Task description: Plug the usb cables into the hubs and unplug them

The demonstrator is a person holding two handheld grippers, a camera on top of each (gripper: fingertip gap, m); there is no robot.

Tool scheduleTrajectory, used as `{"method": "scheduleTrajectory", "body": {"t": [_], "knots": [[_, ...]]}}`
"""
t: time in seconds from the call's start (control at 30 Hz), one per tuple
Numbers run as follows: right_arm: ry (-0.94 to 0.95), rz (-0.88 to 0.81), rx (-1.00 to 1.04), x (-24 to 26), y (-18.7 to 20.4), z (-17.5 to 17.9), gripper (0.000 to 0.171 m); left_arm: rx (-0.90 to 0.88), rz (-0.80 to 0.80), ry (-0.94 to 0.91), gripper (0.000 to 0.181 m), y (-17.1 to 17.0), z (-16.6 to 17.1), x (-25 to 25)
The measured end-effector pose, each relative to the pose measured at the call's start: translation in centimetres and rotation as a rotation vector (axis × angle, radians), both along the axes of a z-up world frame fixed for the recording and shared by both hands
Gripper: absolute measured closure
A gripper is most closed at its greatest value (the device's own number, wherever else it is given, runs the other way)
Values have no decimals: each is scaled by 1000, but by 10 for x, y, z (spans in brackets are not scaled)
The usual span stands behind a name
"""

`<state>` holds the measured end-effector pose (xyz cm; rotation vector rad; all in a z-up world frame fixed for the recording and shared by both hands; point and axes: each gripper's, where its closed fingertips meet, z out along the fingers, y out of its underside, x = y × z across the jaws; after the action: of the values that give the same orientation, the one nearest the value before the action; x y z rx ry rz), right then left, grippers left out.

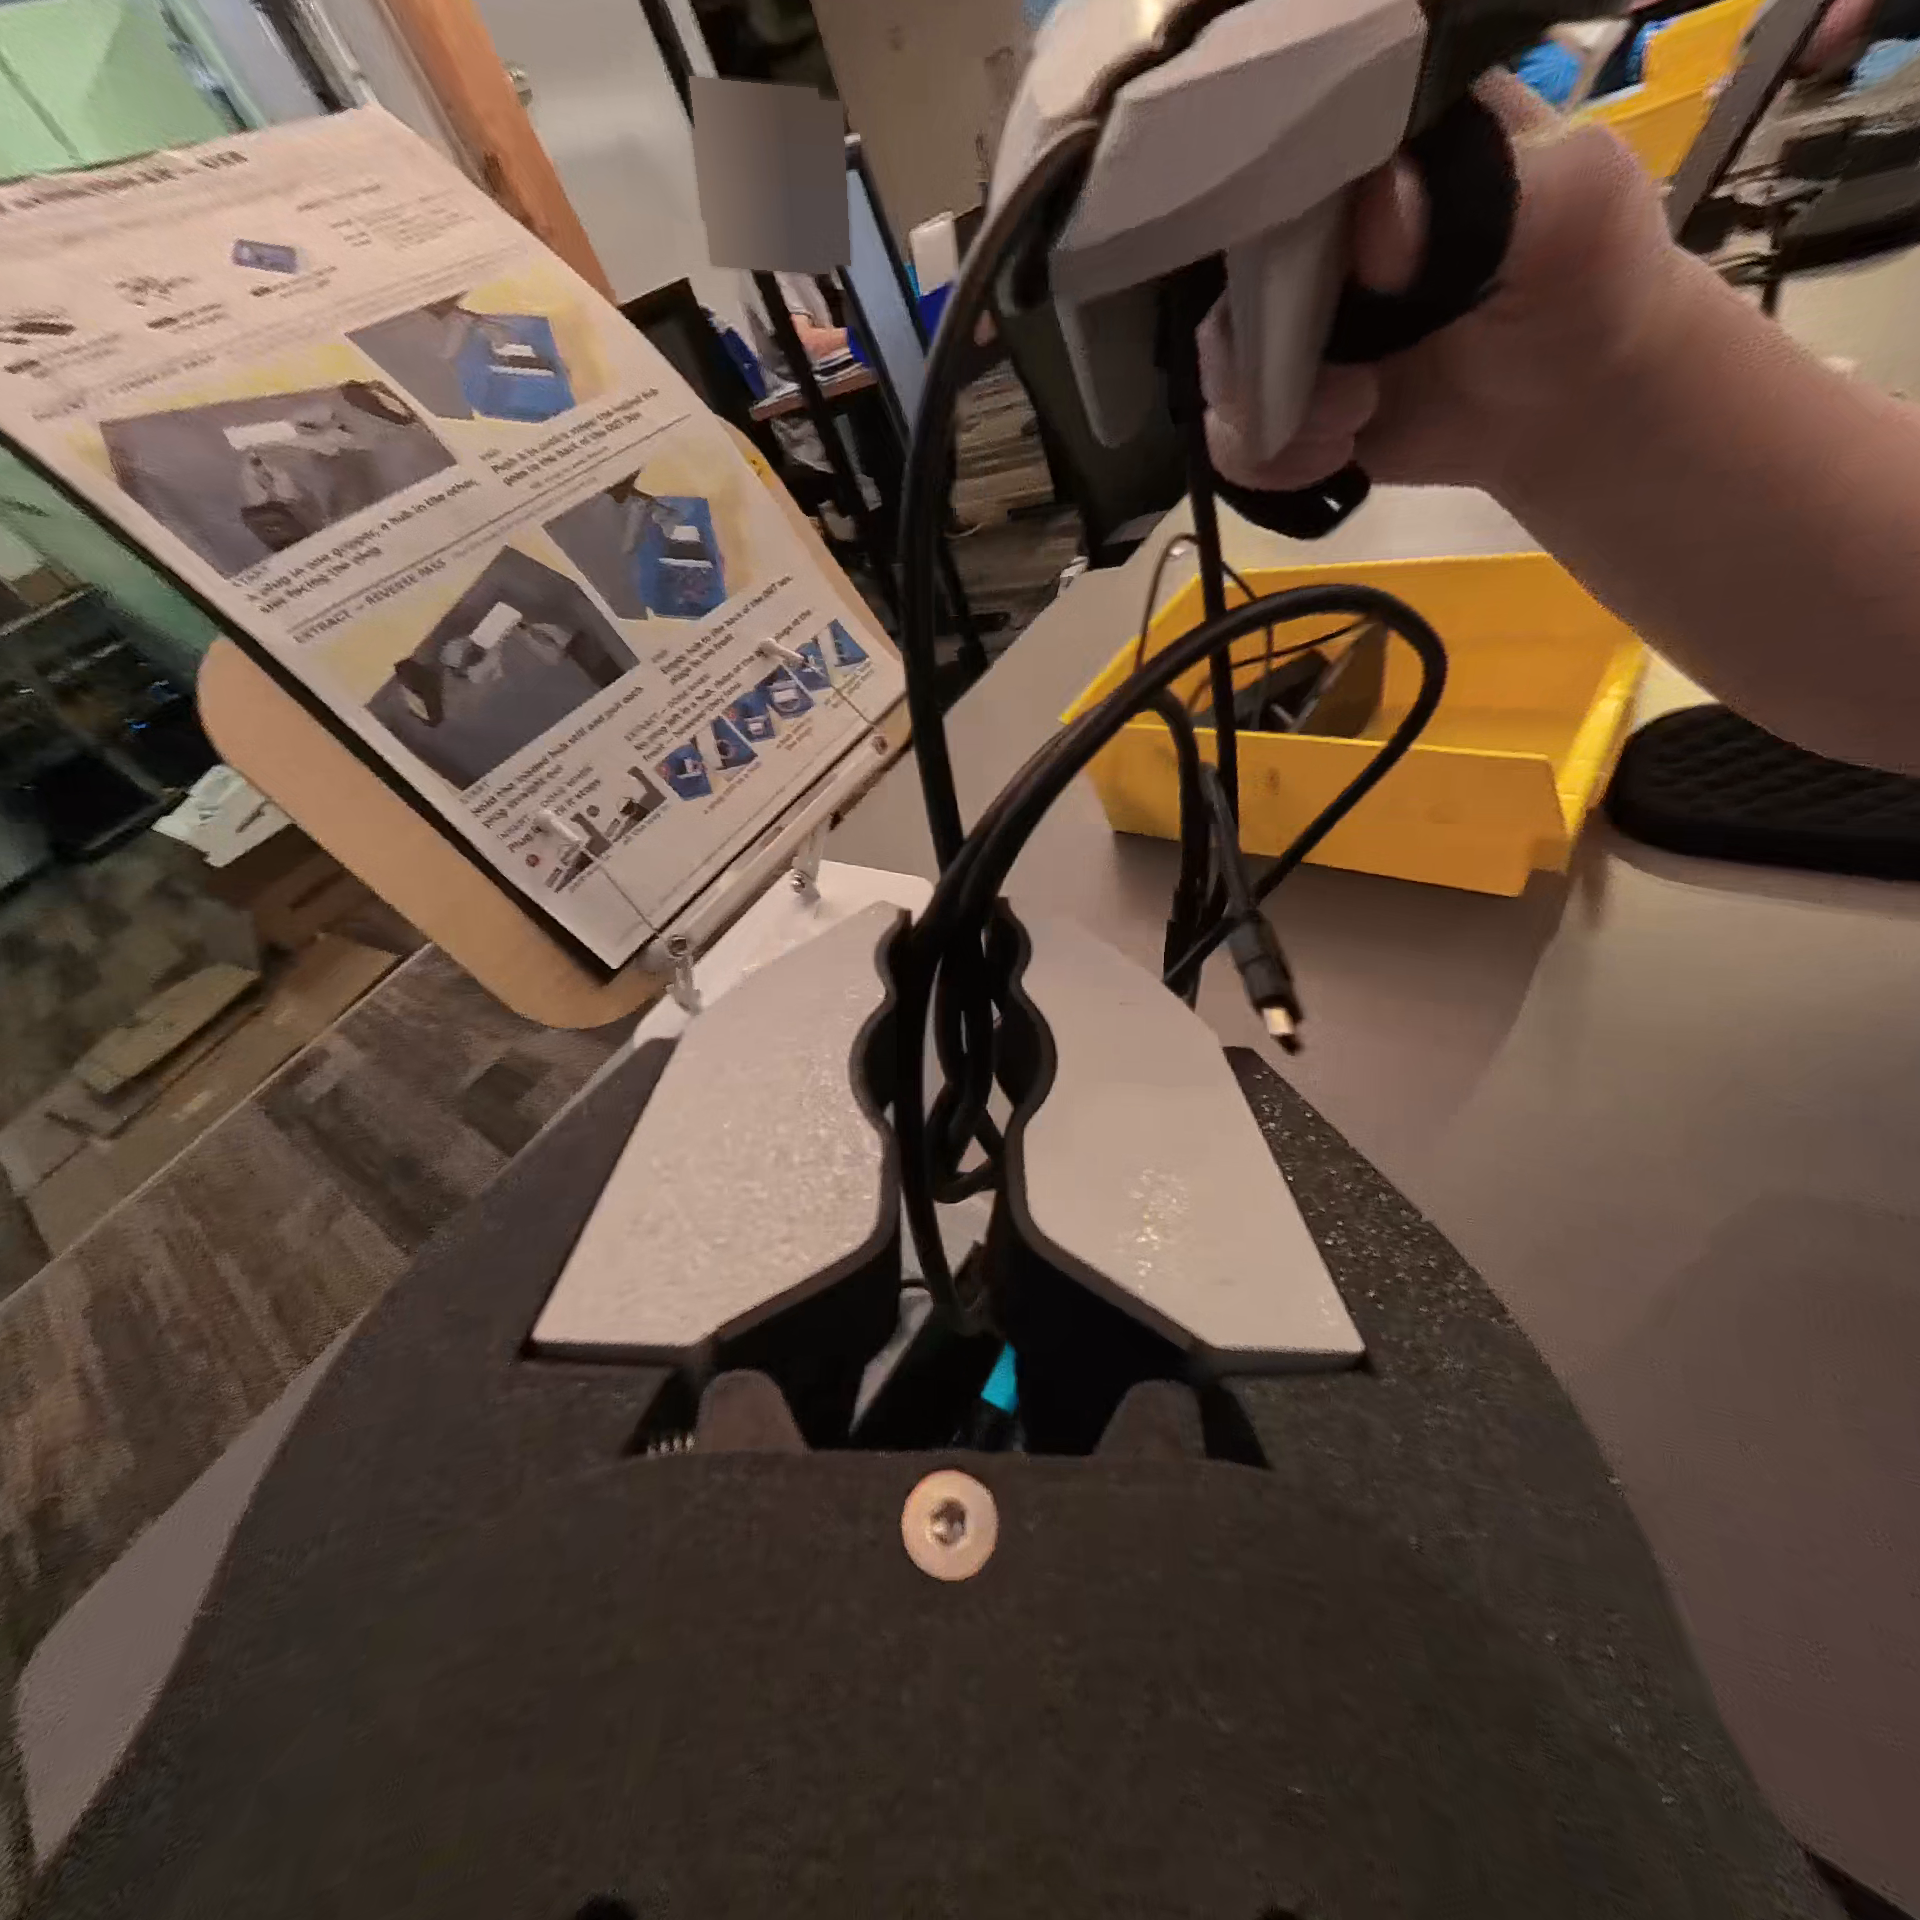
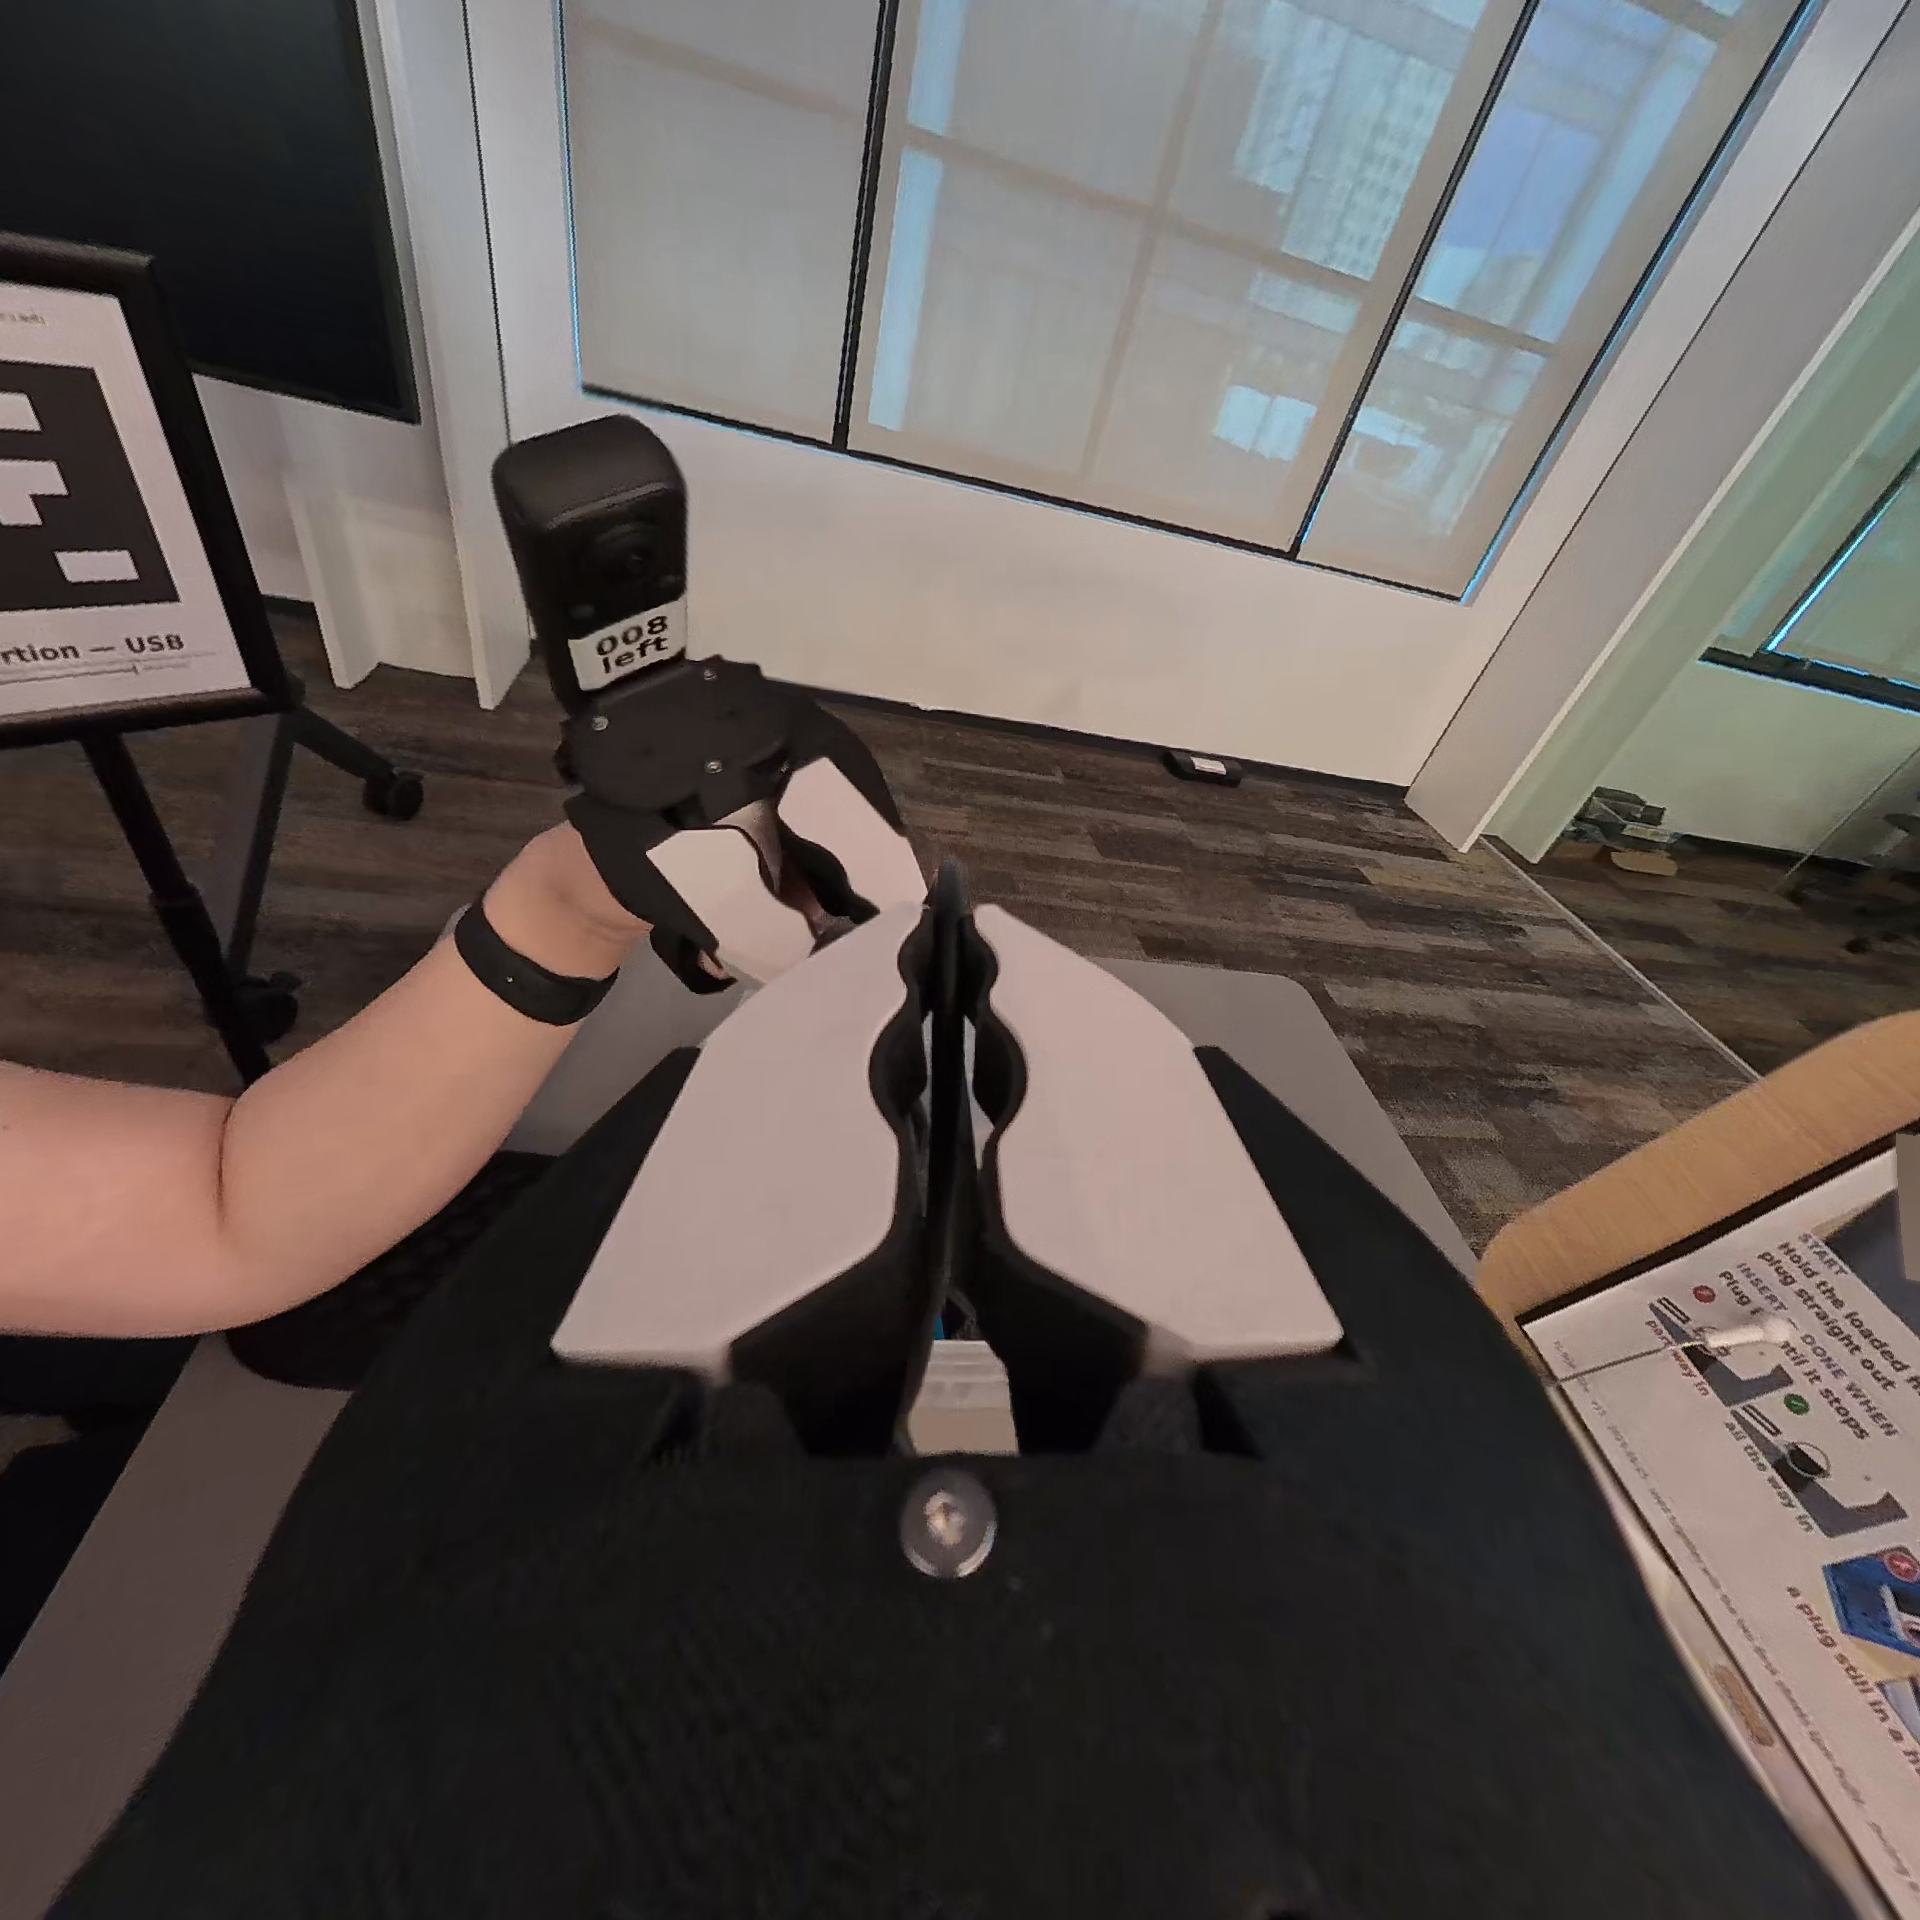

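In the left wrist view my left gripper (image 1: 951, 1039) is shut on a bundle of black USB cables (image 1: 961, 997). The cables loop upward from it. One loose end with a metal plug (image 1: 1276, 1003) hangs free over the grey table (image 1: 1558, 1195). One cable (image 1: 920, 582) runs up to my right gripper (image 1: 1101, 114), held high by a hand. In the right wrist view my right gripper (image 2: 945, 987) is shut on a black cable (image 2: 943, 1101). My left gripper (image 2: 805, 904) sits just beyond it, to the left. No hub shows clearly.
A yellow bin (image 1: 1455, 821) with more dark cables stands on the table at the right. A black mat (image 1: 1766, 790) lies beside it. A tilted board with an instruction sheet (image 1: 447, 520) stands at the left and shows in the right wrist view (image 2: 1766, 1455). A marker sign on a stand (image 2: 94, 499) is further off.
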<state>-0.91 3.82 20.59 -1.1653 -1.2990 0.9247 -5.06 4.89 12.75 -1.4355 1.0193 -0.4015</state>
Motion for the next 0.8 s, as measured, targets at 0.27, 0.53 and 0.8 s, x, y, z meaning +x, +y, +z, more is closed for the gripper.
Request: {"method": "scheduleTrajectory", "body": {"t": [0.27, 0.53, 0.8], "knots": [[108, -159, 43, 39, 22, -10, 152, 7, 69, -140, 172, 4, 23, -10], [98, -31, -95, 61, 18, -94, 152, 65, 83, -203, 173, -5, 41, -17], [-65, 9, -81, 38, 15, -130, 138, 81, 56, -240, 176, -11, 49, -11]]}}
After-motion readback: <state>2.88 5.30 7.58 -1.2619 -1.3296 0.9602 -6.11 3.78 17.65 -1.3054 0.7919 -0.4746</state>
